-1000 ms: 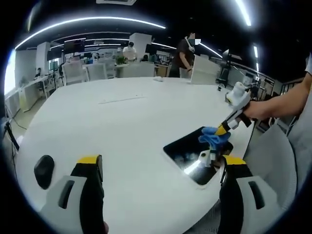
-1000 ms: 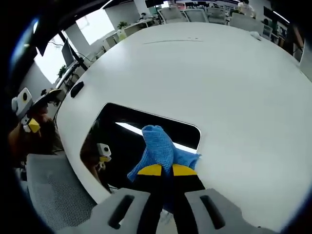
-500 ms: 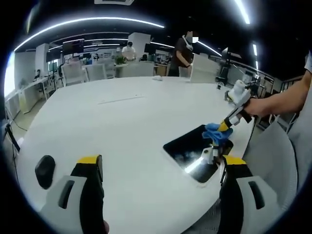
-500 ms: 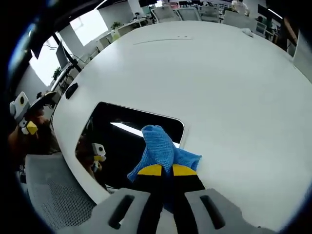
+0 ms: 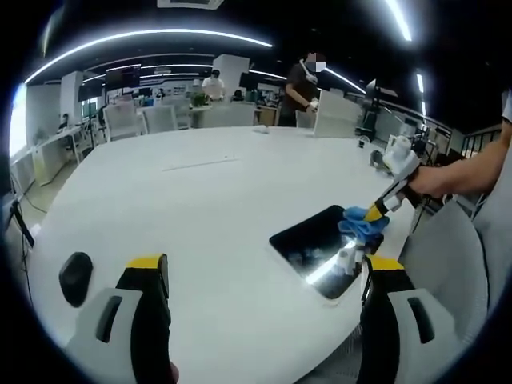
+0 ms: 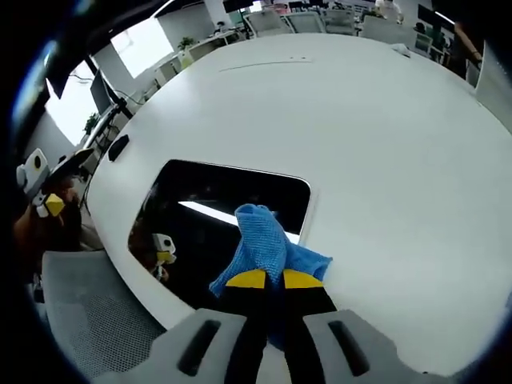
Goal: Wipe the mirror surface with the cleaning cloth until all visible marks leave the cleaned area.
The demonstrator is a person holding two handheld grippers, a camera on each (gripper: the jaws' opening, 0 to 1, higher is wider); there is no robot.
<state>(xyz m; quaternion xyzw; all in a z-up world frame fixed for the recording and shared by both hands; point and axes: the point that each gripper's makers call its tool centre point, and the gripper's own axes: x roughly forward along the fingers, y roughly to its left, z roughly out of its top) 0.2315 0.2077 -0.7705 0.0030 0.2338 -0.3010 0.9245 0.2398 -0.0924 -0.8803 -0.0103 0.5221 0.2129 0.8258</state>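
Observation:
A dark rectangular mirror (image 6: 200, 216) lies flat near the edge of the white table (image 6: 384, 136); in the left gripper view the mirror (image 5: 316, 248) sits at the right. My right gripper (image 6: 267, 280) is shut on a blue cleaning cloth (image 6: 260, 244), and the cloth rests on the mirror's near right part. The left gripper view shows that right gripper (image 5: 374, 213) pressing the cloth (image 5: 360, 226) onto the mirror's far corner. My left gripper (image 5: 264, 272) is held open above the table, left of the mirror, with nothing between its fingers.
A small black object (image 5: 74, 276) lies on the table at the left, also seen as a black object (image 6: 118, 147) beyond the mirror. Grey mesh chairs (image 6: 96, 320) stand by the table's edge. People stand far behind the table among desks.
The right gripper has slid the cloth a short way across the mirror, toward its corner on the person's side. The left gripper has stayed still.

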